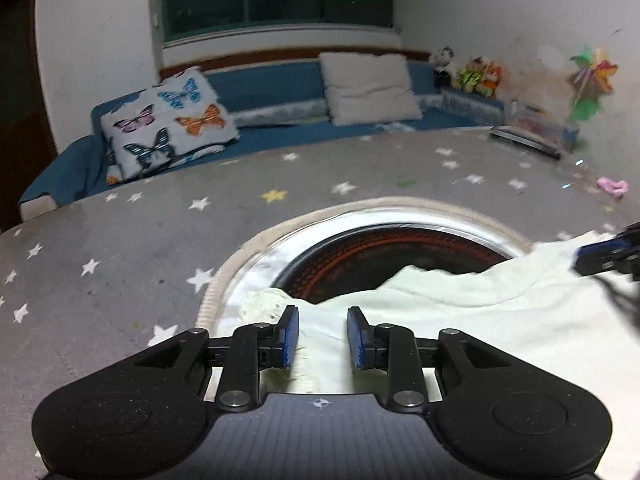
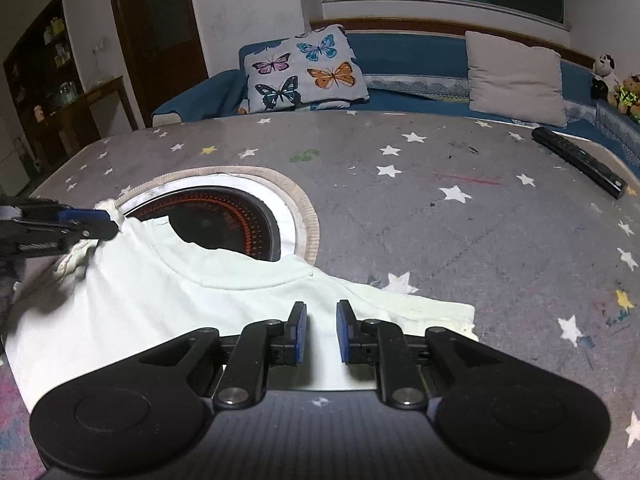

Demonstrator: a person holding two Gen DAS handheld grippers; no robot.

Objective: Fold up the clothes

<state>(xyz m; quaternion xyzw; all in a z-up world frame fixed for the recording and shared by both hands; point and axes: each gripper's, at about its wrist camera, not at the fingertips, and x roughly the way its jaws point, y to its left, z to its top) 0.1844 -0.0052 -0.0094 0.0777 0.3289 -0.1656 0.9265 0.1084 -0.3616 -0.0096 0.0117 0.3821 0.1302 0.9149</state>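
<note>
Your left gripper (image 1: 323, 336) sits low over the near-left shoulder of the white shirt (image 1: 460, 320), pointing forward across the table toward the round heater (image 1: 392, 256) set in the tabletop, with its jaws parted and cloth lying in the gap between the blue pads (image 1: 291, 336) — nothing is pinched there. From the right wrist view the same gripper (image 2: 102, 222) reaches in level from the heater's left side, its tips right at the shirt's bunched sleeve end, where the fabric rises in a small peak. Your right gripper (image 2: 321, 330) hovers over the other shoulder, on the near-right side of the heater, aimed forward and roughly level; its jaws stand apart too, with bare cloth showing between the pads (image 2: 301, 330) and no grip taken. The shirt (image 2: 200, 300) lies spread on the grey star-patterned table cover (image 2: 460, 220), neckline toward the heater and partly overlapping the heater's near rim, so the dark glass and red rings show through the collar opening. Its right sleeve hem lies flat on the cover just right of the heater. Far right of the heater, near the table's edge, a black remote (image 2: 580, 162) lies slanted — well apart from the shirt.
</note>
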